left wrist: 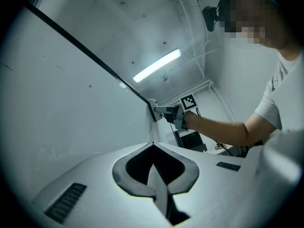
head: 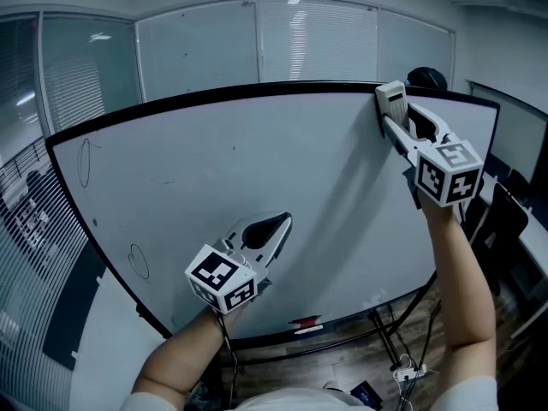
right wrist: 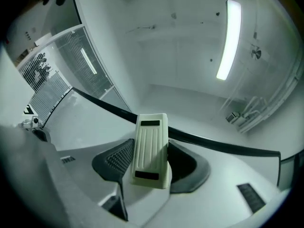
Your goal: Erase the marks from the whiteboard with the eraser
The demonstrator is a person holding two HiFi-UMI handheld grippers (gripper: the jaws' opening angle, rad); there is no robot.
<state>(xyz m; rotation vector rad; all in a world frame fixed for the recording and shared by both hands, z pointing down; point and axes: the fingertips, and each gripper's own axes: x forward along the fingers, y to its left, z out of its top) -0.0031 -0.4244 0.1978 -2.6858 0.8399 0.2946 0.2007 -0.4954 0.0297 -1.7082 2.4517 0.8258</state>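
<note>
One seemingly light, rigid eraser (right wrist: 151,148) is being clamped by its long sides in the right gripper (head: 394,111) at the one o'clock edge of the whiteboard (head: 257,161); the left gripper (head: 276,227) is being held closed, empty.

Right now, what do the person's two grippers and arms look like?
The left gripper and right gripper are pale grey plastic, tapering, with dark ribbed pads inside. Each carries a white cube printed with black square markers. The forearms are bare, and a white short-sleeved T-shirt is worn.
</note>
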